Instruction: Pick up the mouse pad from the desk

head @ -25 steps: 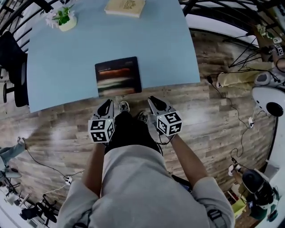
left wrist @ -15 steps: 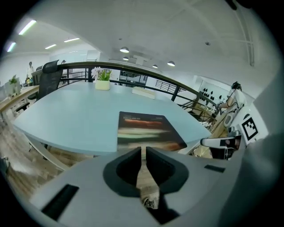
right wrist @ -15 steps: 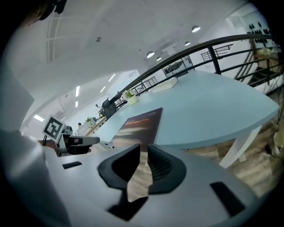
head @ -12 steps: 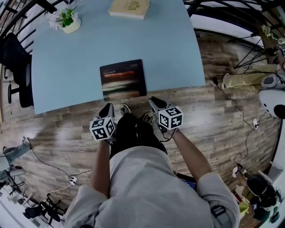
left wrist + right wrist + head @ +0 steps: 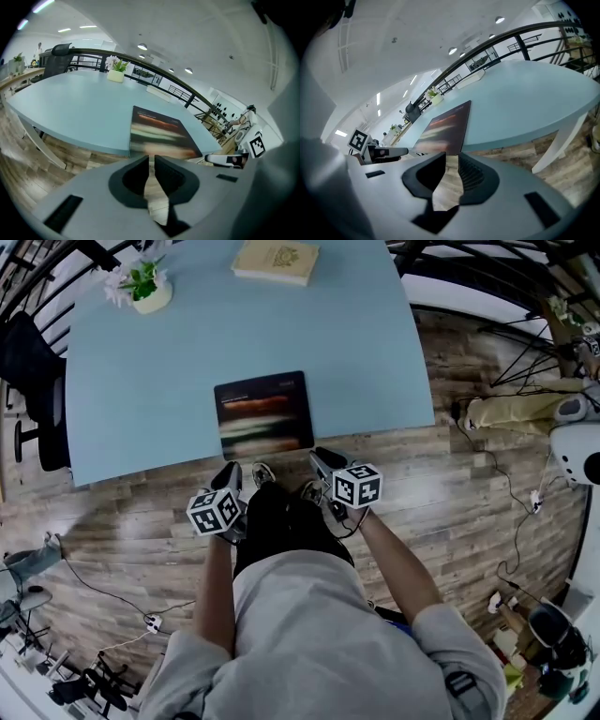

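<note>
The dark mouse pad (image 5: 264, 414) with blurred orange and pale streaks lies flat at the near edge of the light blue desk (image 5: 187, 343). Both grippers hover over the wooden floor just short of that edge, not touching the pad. My left gripper (image 5: 228, 474) points at the pad's left corner; its jaws stand a narrow gap apart, empty. My right gripper (image 5: 323, 457) is off the pad's right corner; its jaws have just been opening and hold nothing. From the left gripper (image 5: 151, 159) the pad (image 5: 159, 133) lies straight ahead. The right gripper (image 5: 452, 161) faces the pad (image 5: 447, 124) too.
A potted plant (image 5: 141, 285) and a tan book (image 5: 277, 261) sit at the desk's far side. A black chair (image 5: 28, 362) stands at its left. Cables and equipment (image 5: 562, 427) lie on the floor to the right. The person's shoes (image 5: 262, 468) are between the grippers.
Both grippers have come lower and nearer the desk's front edge and the pad. The pad sits lower in the head view than before.
</note>
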Demonstrator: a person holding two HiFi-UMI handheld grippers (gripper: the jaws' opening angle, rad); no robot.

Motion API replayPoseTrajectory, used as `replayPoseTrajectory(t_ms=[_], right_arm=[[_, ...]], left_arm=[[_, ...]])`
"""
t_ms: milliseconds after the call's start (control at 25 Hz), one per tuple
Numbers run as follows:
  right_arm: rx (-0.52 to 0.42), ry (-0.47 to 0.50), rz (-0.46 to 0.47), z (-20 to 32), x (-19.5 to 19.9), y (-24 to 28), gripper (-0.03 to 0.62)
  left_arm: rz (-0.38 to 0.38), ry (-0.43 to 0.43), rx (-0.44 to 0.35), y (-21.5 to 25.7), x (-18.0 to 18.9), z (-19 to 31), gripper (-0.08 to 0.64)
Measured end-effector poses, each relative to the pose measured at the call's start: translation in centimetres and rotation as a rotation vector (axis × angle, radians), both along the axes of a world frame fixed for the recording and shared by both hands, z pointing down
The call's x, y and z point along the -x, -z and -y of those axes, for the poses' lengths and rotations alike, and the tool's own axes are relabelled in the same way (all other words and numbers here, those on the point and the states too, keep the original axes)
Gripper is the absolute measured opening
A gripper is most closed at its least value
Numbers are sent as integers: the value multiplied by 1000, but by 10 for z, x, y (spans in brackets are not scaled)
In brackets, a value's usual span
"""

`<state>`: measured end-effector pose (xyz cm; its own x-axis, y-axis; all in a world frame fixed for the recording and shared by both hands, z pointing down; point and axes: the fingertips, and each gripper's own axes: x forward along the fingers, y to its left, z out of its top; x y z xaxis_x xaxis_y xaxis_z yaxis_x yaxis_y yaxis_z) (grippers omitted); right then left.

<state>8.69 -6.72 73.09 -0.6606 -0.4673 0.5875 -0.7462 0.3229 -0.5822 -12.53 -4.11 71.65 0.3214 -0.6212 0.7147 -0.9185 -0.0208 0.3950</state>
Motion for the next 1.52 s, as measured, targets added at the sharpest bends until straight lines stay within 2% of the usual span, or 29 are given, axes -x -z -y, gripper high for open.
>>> replayPoseTrajectory(t_ms=[160,400,640,840,1000,1120,1240,1360,1520], right_arm=[[14,-10,5,2,5,-3,95],[75,-69,42,3,6,-9,110],[106,-106,72,4,7,-8,117],[125,-134,116,4,6,-6,130],[129,-155,136,5,6,-6,148],[157,-205,183,8,6,-9,163],[182,-244,229,11,8,-9,166],[186,-252,238,14,10,-11,164],[188,-253,239,16,14,-9,140]], left_arm=[[-51,48,0,-2,16,3,54],[-190,143,29,-17,38,4,77],[-318,142,60,-24,33,3,105],[-324,94,61,-27,28,7,123],[-385,87,89,-30,19,8,127],[-419,87,92,-27,16,10,127],[-424,81,94,-28,15,12,127],[-428,80,100,-29,14,13,127],[-395,56,108,-30,14,11,127]])
